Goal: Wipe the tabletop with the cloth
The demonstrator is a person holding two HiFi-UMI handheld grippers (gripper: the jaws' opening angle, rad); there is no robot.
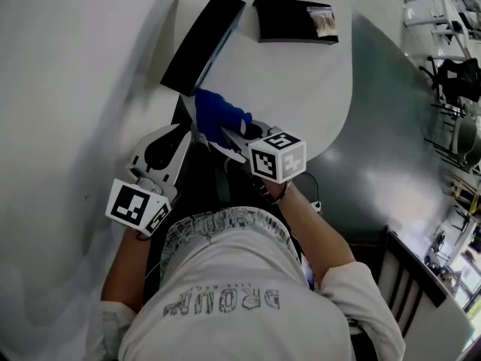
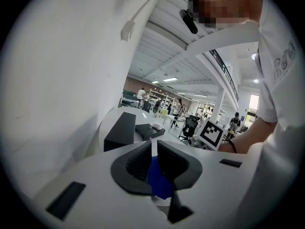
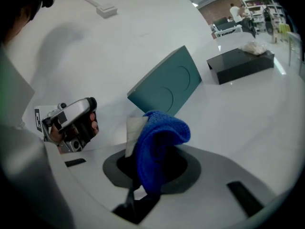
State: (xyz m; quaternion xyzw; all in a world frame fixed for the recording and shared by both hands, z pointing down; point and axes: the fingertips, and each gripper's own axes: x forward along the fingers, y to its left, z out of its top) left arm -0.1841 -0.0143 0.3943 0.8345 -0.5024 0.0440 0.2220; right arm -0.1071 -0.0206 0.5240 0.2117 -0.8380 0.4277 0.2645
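Gripping the cloth (image 3: 159, 142), the right gripper (image 3: 153, 165) is pinching the blue fabric between jaws drawn close, and the fabric is bulging up and folding over them. A pale tag (image 3: 134, 133) is sticking out at the cloth's left side. In the head view the cloth is sitting just off the near end of the long box (image 1: 203, 42), over the near edge of the table (image 1: 301, 96). No view is showing whether it is touching the tabletop.

The left gripper (image 2: 153, 159) is lying just near-left of that same box end, right beside the cloth. Its jaws are standing at a narrow slit, and a bit of the blue cloth is showing between the pads (image 2: 174, 160).

The long box itself is lying slantwise along the table's left rim. A second box (image 1: 289, 22) is resting just right of the long box's far end, apart from it, and a small clear bag (image 1: 322, 19) is lying on top of it.
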